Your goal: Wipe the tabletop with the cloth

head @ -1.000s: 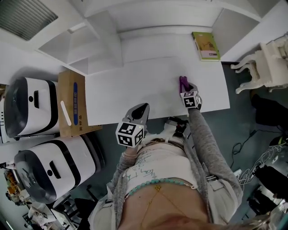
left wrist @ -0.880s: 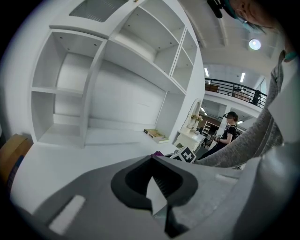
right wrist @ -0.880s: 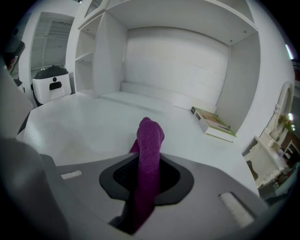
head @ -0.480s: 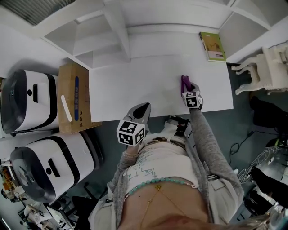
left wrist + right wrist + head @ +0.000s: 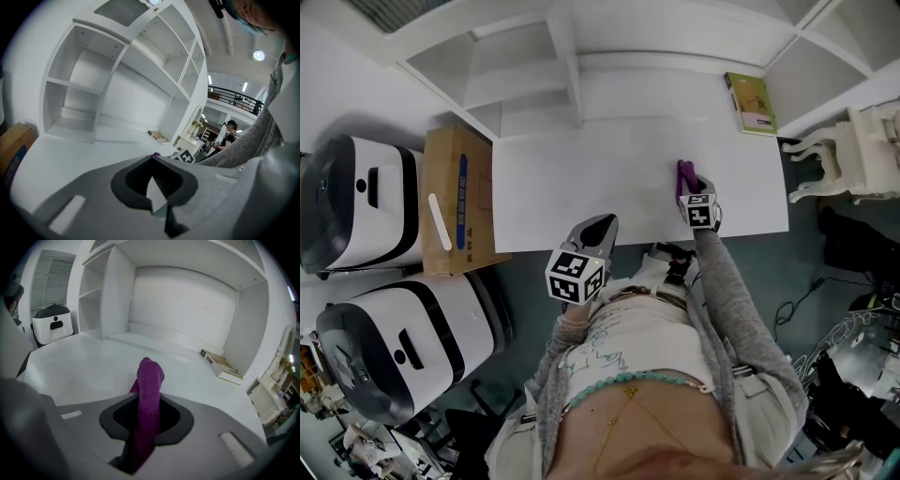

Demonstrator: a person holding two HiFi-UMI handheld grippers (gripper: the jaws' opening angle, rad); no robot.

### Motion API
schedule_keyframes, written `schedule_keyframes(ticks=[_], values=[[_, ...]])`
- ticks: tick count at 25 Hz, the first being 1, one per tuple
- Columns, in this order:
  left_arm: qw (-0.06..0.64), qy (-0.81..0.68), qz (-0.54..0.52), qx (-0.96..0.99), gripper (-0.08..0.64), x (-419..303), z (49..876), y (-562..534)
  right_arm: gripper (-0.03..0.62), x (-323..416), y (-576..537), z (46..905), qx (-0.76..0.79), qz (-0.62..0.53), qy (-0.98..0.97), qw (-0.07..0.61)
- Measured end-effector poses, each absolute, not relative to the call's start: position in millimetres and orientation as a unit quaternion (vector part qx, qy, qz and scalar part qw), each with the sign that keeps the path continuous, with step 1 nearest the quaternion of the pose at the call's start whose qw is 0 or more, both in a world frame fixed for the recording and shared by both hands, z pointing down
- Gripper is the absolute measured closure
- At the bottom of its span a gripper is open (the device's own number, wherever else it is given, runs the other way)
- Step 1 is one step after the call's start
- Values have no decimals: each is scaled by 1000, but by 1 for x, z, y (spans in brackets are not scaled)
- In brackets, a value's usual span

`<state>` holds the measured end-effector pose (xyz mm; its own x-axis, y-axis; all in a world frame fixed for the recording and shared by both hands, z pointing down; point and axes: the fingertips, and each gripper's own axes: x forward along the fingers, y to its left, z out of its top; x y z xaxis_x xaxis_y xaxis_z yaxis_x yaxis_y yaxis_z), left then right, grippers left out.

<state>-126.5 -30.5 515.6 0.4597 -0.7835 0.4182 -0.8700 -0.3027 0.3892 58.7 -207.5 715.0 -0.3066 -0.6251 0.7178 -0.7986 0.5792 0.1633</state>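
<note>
A purple cloth is pinched in my right gripper, which is shut on it over the right part of the white tabletop. The cloth sticks up and forward from the jaws. My left gripper hangs at the table's near edge, shut with nothing between its jaws. In the left gripper view the right gripper's marker cube and a bit of purple cloth show beyond the jaws.
A green-covered book lies at the back right corner. White shelving stands along the back. A cardboard box and two white machines sit to the left. A white ornate chair is at the right.
Both grippers have held their places. Only the head camera has drifted, so the scene sits slightly shifted to the right in the view.
</note>
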Motion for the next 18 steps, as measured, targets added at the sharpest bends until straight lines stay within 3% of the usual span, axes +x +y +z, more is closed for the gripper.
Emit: schedule_keyframes(ticks=[18], values=[[278,-484,89,825,560,-172,512,-27,515,10,-193,715,453,106,-796,386]])
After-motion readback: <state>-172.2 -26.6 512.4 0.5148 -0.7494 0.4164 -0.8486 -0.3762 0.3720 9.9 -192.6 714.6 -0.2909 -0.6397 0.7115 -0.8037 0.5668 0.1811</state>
